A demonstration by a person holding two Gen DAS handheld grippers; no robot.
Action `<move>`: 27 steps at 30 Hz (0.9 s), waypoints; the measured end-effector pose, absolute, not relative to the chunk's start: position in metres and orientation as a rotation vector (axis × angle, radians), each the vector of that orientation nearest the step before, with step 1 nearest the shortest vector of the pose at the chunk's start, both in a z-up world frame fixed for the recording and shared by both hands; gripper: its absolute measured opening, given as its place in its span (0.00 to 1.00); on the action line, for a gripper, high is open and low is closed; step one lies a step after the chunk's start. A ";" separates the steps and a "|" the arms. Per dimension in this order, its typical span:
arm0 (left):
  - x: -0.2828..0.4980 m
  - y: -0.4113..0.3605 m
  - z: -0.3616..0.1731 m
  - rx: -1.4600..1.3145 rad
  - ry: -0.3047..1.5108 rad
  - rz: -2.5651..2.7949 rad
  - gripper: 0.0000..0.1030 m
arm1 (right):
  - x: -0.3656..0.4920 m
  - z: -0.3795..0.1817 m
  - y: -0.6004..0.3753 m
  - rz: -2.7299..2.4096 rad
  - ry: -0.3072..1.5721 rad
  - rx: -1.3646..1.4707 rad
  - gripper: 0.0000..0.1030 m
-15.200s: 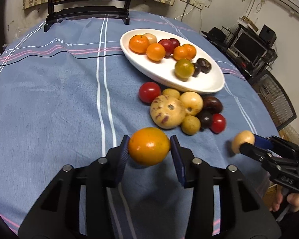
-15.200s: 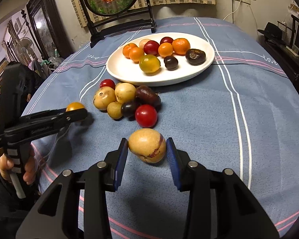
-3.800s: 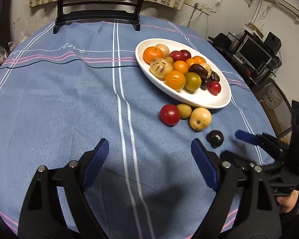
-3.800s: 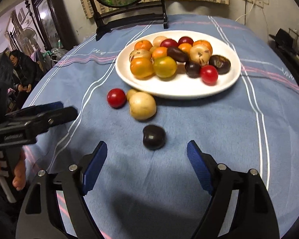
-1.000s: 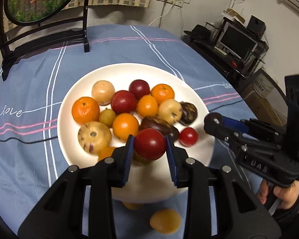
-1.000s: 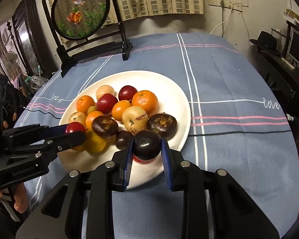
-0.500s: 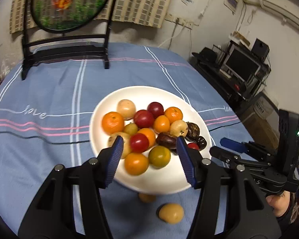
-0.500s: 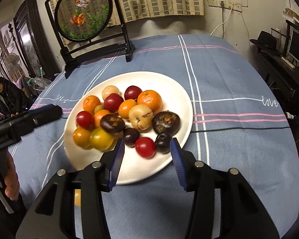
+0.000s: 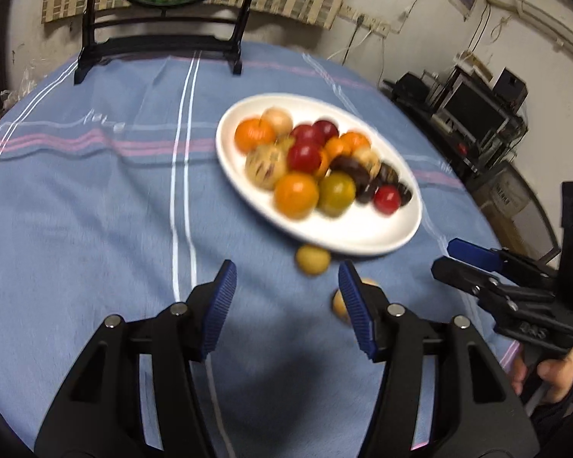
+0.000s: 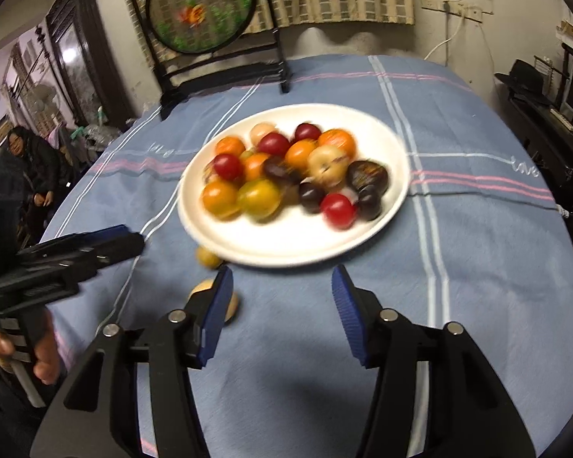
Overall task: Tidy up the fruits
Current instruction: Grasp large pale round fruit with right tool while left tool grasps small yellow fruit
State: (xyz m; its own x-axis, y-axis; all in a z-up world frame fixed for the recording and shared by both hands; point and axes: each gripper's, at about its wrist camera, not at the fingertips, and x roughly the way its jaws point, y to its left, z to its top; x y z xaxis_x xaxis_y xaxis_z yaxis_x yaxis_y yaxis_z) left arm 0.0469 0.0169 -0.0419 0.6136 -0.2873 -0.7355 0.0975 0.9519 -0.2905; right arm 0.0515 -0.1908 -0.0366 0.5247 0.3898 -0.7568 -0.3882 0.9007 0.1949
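Fruit nearly all plated; two pieces left on the cloth.
White plate (image 10: pixel 382 225) holds the heap of oranges, red and dark fruit. A small yellow fruit (image 9: pixel 312 260) sits just beside its near rim, a tan fruit (image 9: pixel 340 302) nearer the table edge. Left gripper (image 9: pixel 286 305) and right gripper (image 10: pixel 279 305) gape wide, holding nothing.

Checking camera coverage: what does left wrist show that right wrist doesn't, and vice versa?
Left wrist only: the right gripper from the side, and a desk with monitors at right.

Right wrist only: the left gripper from the side, a seated person at far left, and the whole round screen.

Both: white plate of fruit, small yellow fruit and tan fruit on the blue cloth; both jaws open, empty.
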 end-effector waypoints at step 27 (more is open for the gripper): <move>0.047 -0.006 -0.048 -0.146 0.936 -0.250 0.66 | 0.026 -0.068 -0.173 0.507 0.949 -0.056 0.35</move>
State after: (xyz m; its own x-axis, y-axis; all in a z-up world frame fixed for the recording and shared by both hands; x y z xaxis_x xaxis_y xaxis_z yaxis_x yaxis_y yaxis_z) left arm 0.0467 -0.0056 -0.0484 0.5673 -0.2750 -0.7762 0.1486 0.9613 -0.2320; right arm 0.0258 -0.1726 -0.0677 0.4751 0.3909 -0.7884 -0.4387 0.8819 0.1729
